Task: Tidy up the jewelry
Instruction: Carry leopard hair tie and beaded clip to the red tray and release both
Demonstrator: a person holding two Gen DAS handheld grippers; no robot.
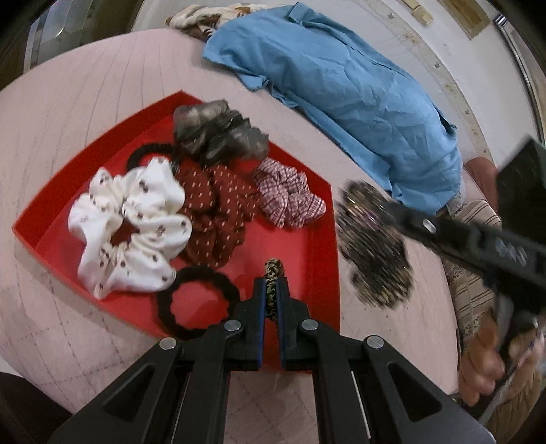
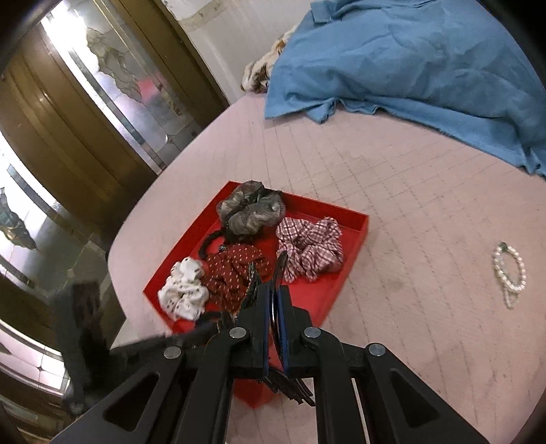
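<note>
A red tray on the pink table holds a white scrunchie, a dark red dotted one, a checked one, a grey one and black hair ties. My left gripper is shut on a leopard-print hair tie over the tray's near edge. My right gripper is shut on a dark glittery scrunchie, held beside the tray's right rim. A pearl bracelet lies on the table to the right.
A blue garment lies across the far side of the table, with a patterned cloth behind it. A person's hand holds the right gripper. Glass-panelled doors stand past the table's left edge.
</note>
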